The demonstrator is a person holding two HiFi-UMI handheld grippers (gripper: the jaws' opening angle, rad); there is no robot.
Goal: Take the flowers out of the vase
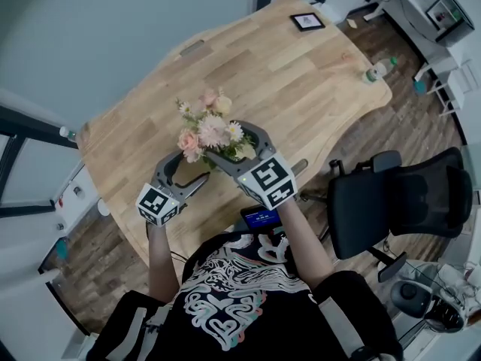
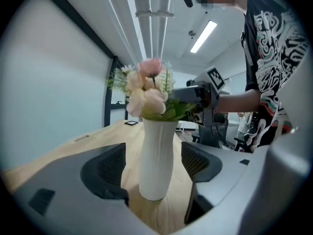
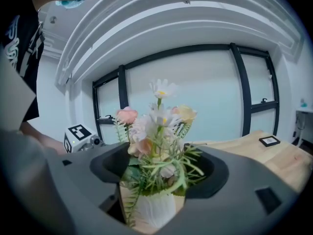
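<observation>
The left tool [image 2: 155, 166] has its jaws wide apart, one on each side of the white ribbed vase [image 2: 157, 141]. There is a gap of bare wood between each dark pad [image 2: 105, 169] and the vase wall, so nothing is gripped. It sits low, level with the vase's lower half.

The right tool [image 3: 161, 169] is higher up, and its jaws are also spread wide, reaching around the bunch of flowers [image 3: 157, 126] just above the vase mouth. Green leaves and fronds fill the space between the pads and may brush them, but the pads do not press on the stems. From the head view the two tools come in from the near side, the right one above the left, and they cross at the vase.

The flowers, pink, cream and white with a daisy on top, stand upright in the vase. The vase stands on the wooden bench [image 1: 301, 81], close to the near edge.

Further off on the bench, a small black picture frame [image 1: 307, 21] lies at the far end and a bottle [image 1: 378, 71] stands at the right-hand edge. A black office chair [image 1: 406, 201] stands on the floor to the person's right, well apart from the vase.
</observation>
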